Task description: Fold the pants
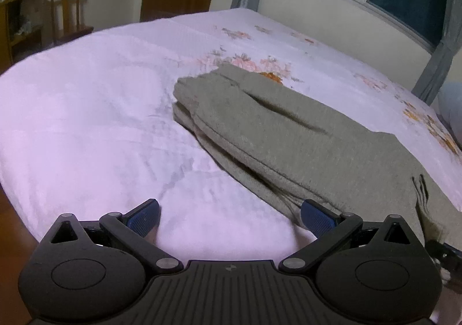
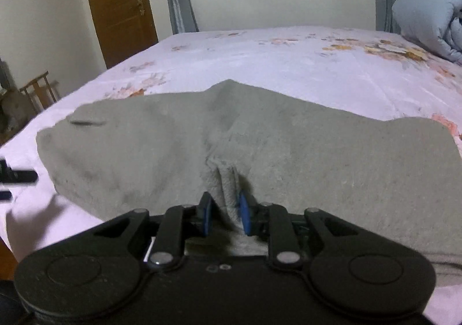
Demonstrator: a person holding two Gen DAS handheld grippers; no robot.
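Right claw (image 2: 224,215) pinching pants (image 2: 288,151); left claw (image 1: 231,216) spread.

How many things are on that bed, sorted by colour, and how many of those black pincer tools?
Grey-green: 1, the folded pants
Pale blue: 1, the bundled quilt
Black pincer tools: 2, left gripper open, right gripper pinching the pants
Total: 4
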